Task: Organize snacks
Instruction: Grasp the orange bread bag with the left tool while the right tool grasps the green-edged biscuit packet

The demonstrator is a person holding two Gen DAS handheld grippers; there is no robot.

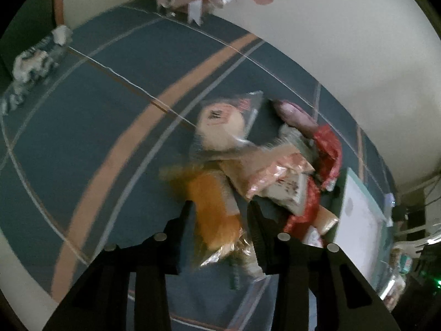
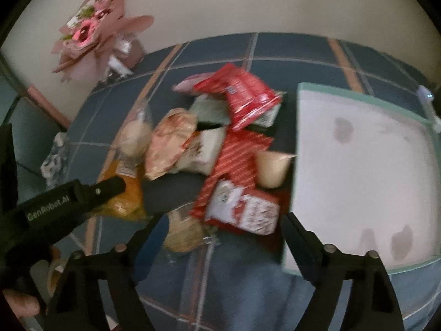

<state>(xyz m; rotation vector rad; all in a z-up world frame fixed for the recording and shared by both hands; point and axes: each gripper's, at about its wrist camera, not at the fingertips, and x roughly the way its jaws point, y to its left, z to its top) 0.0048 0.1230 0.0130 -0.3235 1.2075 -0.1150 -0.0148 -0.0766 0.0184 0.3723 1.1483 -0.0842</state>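
Orange packet [image 1: 217,215], lower centre, clenched in left claw [image 1: 220,220].
Right claw [image 2: 223,237] released over pile; crinkly film may slip, dropping packet short of tray [image 2: 300,165].

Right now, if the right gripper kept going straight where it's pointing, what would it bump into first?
Probably the red and white snack packet at the near edge of the pile, straight ahead between the right gripper's jaws. Blur hides the depth, so it could land on the blue checked tablecloth just short of it.
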